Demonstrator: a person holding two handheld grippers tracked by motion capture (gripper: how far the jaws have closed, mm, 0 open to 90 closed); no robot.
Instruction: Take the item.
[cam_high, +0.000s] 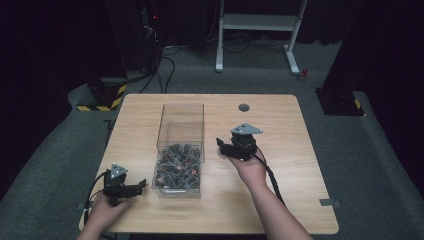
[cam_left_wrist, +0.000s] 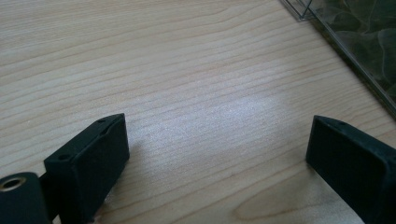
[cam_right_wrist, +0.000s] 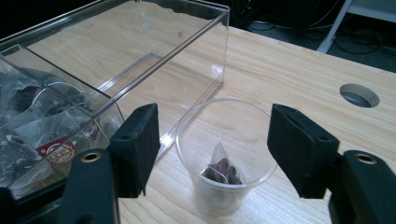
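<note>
1. Wooden table, seen from the high view, with a round hole near its far edge.
2. Clear box sits left of table centre, long axis running away from the person. It has two compartments.
3. Near compartment is packed with tea bags; far compartment shows bare floor.
4. Left gripper is held in the left hand near the table's near-left edge, just beside the box's near-left corner, pointing at it.
5. Left gripper view: jaws well apart, nothing between them, bare wood under them. Box wall runs across the top right corner, apart from the jaws.
6. Right gripper is held in the right hand to the right of the box, about level with the divider, pointing left toward it.
7. Right gripper view: jaws wide apart, standing either side of a clear cup and above it; touching the rim or not, cannot tell.
8. Cup stands upright on the table just beside the box's right wall, near the divider; contact with the wall cannot be told.
9. One tea bag lies at the cup's bottom.
10. In the same view, bags with a red label fill the box's near compartment at left.
</note>
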